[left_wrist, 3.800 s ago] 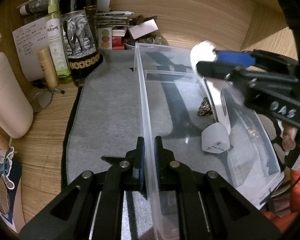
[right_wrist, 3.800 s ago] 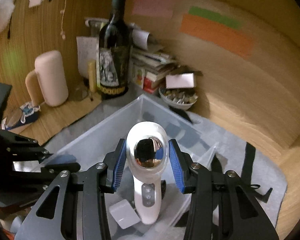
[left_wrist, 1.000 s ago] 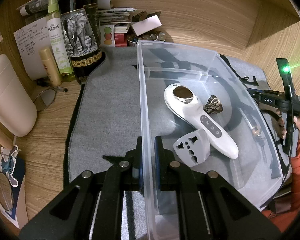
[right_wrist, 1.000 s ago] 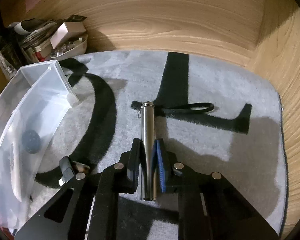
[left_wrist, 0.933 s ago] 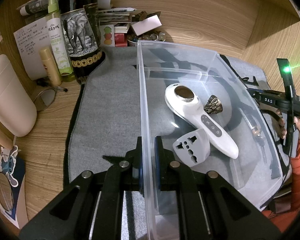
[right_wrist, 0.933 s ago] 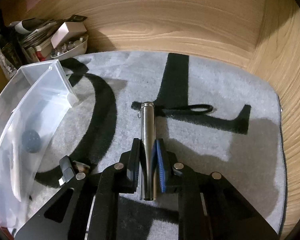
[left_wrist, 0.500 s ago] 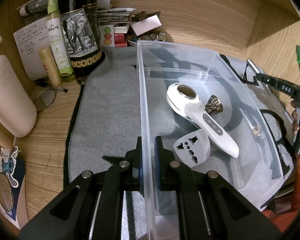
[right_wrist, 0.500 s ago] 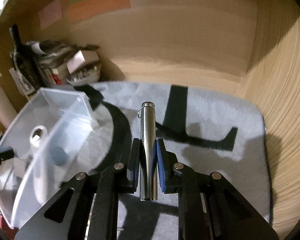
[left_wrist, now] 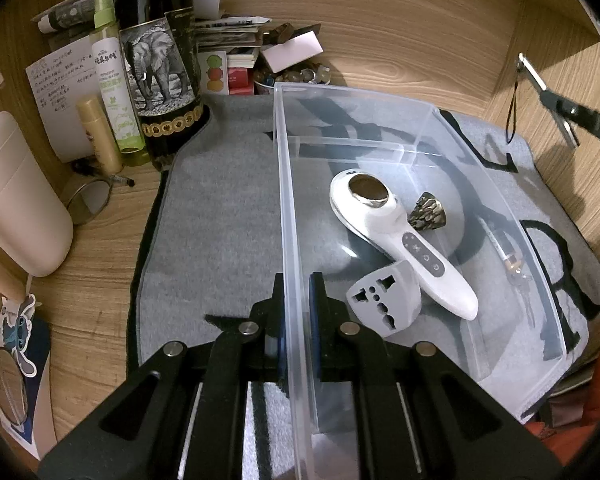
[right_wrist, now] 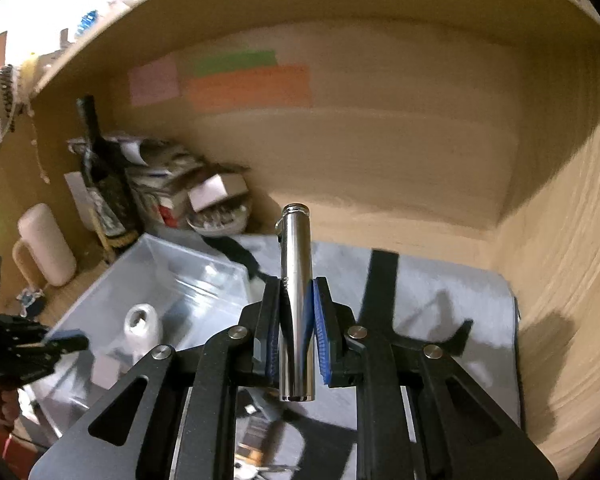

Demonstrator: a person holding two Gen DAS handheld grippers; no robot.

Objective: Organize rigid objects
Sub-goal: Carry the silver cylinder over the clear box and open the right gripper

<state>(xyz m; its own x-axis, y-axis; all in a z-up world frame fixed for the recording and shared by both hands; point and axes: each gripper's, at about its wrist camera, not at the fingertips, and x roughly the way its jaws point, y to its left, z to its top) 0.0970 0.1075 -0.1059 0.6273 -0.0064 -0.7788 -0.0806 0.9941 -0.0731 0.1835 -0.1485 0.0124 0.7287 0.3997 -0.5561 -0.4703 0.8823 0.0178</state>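
My left gripper (left_wrist: 296, 280) is shut on the near wall of a clear plastic bin (left_wrist: 290, 184) that rests on a grey mat (left_wrist: 220, 216). Inside the bin lie a white handheld device (left_wrist: 404, 240), a grey plug adapter (left_wrist: 384, 304) and a small patterned cone (left_wrist: 428, 214). My right gripper (right_wrist: 297, 284) is shut on a silver metal cylinder (right_wrist: 296, 272), raised above the mat to the right of the bin (right_wrist: 180, 276). In the left wrist view the same cylinder (left_wrist: 534, 76) shows high at the far right with a black cord hanging from it.
A dark bottle with an elephant label (left_wrist: 160, 64), a green spray bottle (left_wrist: 114, 76), a gold tube (left_wrist: 98, 136) and stacked papers stand behind the bin. A beige container (left_wrist: 16, 204) sits at the left. Wooden walls (right_wrist: 380, 152) enclose the back and right.
My right gripper has lifted the silver cylinder off the mat and tipped upward, so the back wall now fills its view. The left gripper and the bin have not moved.
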